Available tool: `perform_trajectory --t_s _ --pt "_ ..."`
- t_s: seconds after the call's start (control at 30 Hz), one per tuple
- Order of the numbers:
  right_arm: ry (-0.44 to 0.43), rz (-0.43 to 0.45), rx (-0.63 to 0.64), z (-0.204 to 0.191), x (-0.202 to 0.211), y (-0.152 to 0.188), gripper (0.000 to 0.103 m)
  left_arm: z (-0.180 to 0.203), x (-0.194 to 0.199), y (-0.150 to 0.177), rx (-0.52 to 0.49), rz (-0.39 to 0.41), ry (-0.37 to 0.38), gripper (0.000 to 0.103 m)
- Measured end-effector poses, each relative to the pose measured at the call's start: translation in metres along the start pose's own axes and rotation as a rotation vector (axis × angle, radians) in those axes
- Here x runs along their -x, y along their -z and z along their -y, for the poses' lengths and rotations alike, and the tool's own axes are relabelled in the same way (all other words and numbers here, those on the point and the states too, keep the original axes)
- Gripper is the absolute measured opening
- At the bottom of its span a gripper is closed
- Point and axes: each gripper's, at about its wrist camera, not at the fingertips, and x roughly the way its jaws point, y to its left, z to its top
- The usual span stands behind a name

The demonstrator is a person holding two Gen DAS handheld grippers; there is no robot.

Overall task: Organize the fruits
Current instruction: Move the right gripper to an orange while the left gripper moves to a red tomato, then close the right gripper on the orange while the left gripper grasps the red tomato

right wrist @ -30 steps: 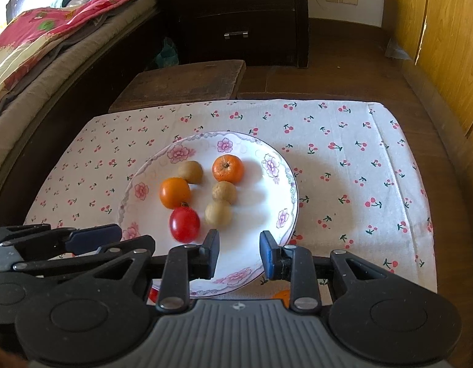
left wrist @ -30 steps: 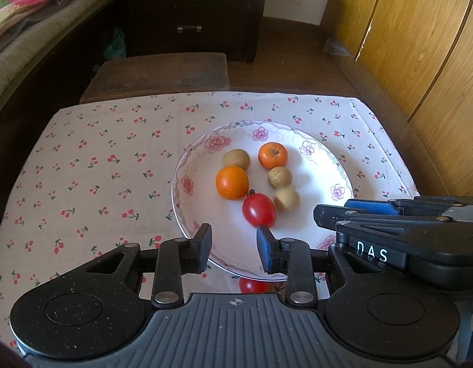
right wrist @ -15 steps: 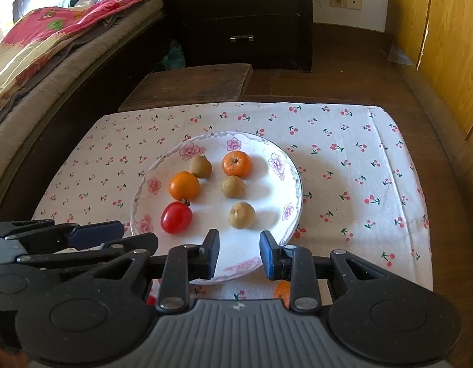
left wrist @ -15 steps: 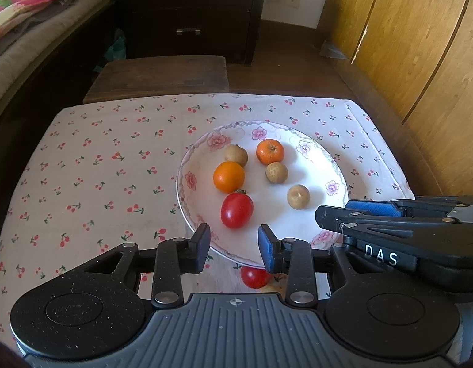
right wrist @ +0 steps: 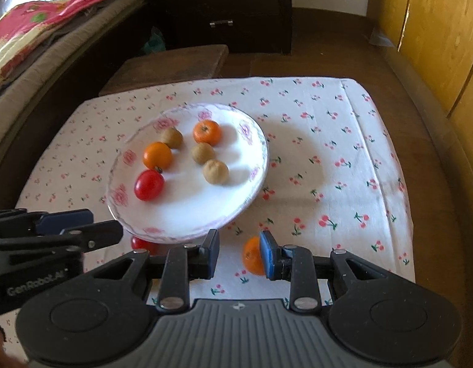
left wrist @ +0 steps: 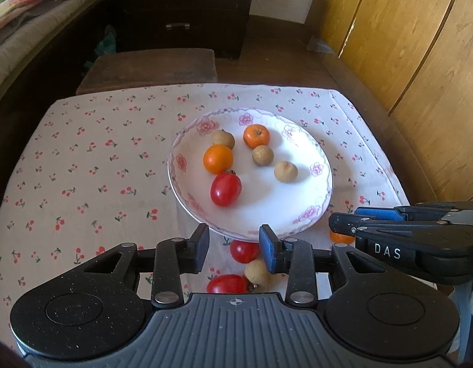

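A white floral plate (left wrist: 297, 214) (right wrist: 187, 214) on the cherry-print cloth holds a red tomato (left wrist: 225, 189) (right wrist: 149, 184), an orange tomato (left wrist: 218, 159), a mandarin (left wrist: 256, 136) and three brown longans (left wrist: 285, 171). Near the plate's front edge lie two red tomatoes (left wrist: 244, 251), a longan (left wrist: 257, 271) and a mandarin (right wrist: 251, 259). My left gripper (left wrist: 234, 250) is open and empty above the loose tomatoes. My right gripper (right wrist: 240, 253) is open and empty, with the loose mandarin beside its right finger.
A dark wooden stool (left wrist: 150, 67) stands behind the table. A dark dresser (left wrist: 181, 9) is at the back, a bed (right wrist: 37, 30) to the left, wooden cabinet doors (left wrist: 420, 46) to the right. The cloth (right wrist: 343, 159) has bare room right of the plate.
Both grippers have pulled back toward the table's front edge, bringing the loose fruit in front of the plate into view. One longan rolled rightward on the plate.
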Motion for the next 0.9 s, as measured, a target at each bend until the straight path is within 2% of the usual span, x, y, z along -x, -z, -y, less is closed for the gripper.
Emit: perform_trajectory --t_s 0.6,0.9 --pt "0.007 -0.028 -0.015 0.006 -0.009 0.0 0.036 -0.001 -0.009 0.023 -0.036 -0.086 0.015 0.048" --pt "0.006 -0.035 -0.02 0.008 -0.011 0.0 0.037 0.002 -0.022 0.026 -0.126 -0.117 0.041 0.055"
